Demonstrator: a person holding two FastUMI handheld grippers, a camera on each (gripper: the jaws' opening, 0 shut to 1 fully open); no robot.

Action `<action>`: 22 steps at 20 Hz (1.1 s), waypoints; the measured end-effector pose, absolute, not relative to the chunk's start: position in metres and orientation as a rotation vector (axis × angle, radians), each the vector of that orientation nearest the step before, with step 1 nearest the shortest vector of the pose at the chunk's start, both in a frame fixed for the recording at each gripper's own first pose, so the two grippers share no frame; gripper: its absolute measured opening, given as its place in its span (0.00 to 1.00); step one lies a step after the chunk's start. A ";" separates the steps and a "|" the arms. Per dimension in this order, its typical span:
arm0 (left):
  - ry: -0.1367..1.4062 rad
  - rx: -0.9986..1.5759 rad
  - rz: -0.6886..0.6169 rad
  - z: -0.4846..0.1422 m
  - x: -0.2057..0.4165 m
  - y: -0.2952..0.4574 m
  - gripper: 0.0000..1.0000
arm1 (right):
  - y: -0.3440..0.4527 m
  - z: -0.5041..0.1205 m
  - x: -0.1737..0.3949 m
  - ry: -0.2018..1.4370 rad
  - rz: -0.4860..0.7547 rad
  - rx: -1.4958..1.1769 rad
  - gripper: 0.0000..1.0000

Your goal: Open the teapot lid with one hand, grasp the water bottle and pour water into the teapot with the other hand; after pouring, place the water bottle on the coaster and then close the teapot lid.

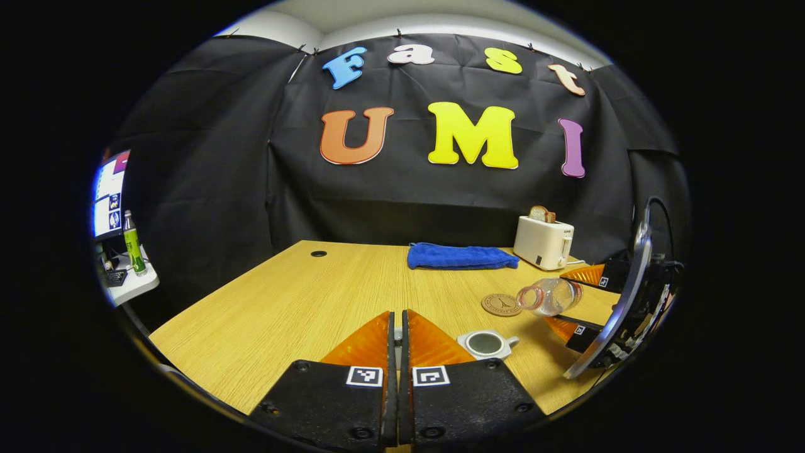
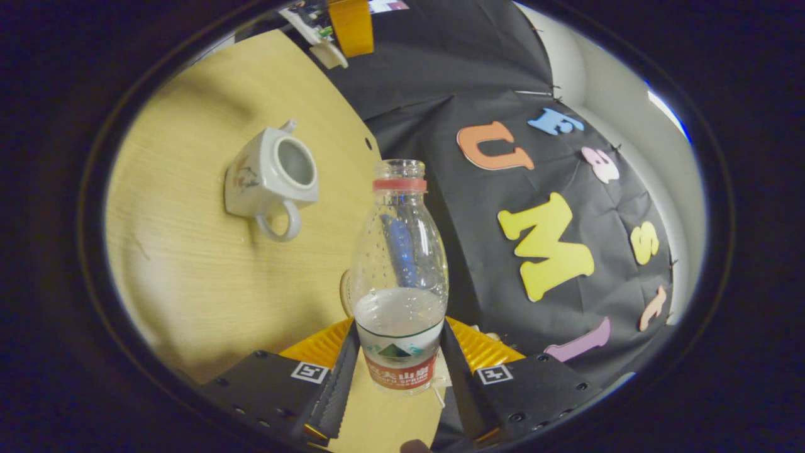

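The white teapot (image 1: 487, 344) stands open on the wooden table (image 1: 283, 302), just right of my left gripper (image 1: 398, 318). That gripper is shut on a small pale piece, the teapot lid (image 2: 328, 55), which the right gripper view shows held under the left gripper (image 2: 349, 25). My right gripper (image 2: 399, 340) is shut on the clear, uncapped water bottle (image 2: 400, 264), partly filled. In the left gripper view the bottle (image 1: 550, 296) is tipped over, mouth pointing left, above the table between the round coaster (image 1: 501, 304) and the teapot. The teapot (image 2: 270, 176) lies left of the bottle's neck.
A folded blue towel (image 1: 462, 257) and a white toaster (image 1: 544, 242) with a bread slice sit at the table's back. A side shelf at the far left holds a green bottle (image 1: 133, 245) under a monitor (image 1: 110, 195). The table's left half is bare wood.
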State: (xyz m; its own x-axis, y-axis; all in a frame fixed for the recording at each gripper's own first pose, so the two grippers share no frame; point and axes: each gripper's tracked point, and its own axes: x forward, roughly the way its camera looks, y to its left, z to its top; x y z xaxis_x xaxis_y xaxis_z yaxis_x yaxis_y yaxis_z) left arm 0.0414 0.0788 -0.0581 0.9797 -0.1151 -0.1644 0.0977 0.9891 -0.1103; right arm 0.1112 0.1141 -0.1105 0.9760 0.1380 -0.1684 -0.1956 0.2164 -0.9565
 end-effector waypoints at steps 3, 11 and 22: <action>0.171 -0.105 -0.095 -0.058 0.041 0.086 0.04 | 0.118 -0.110 0.110 -0.012 0.215 -1.464 0.70; 0.174 -0.110 -0.103 -0.058 0.039 0.087 0.04 | 0.116 -0.112 0.115 -0.021 0.216 -1.589 0.70; 0.168 -0.110 -0.107 -0.054 0.036 0.090 0.04 | 0.144 -0.087 0.115 -0.191 0.194 -1.811 0.70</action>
State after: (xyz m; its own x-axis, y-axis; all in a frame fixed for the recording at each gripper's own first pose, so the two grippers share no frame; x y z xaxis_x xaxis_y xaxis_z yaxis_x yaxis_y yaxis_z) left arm 0.0359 0.0904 -0.0539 0.9802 -0.1157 -0.1609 0.0973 0.9883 -0.1176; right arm 0.1149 0.1435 -0.0867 0.9722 0.2321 -0.0310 0.0274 -0.2443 -0.9693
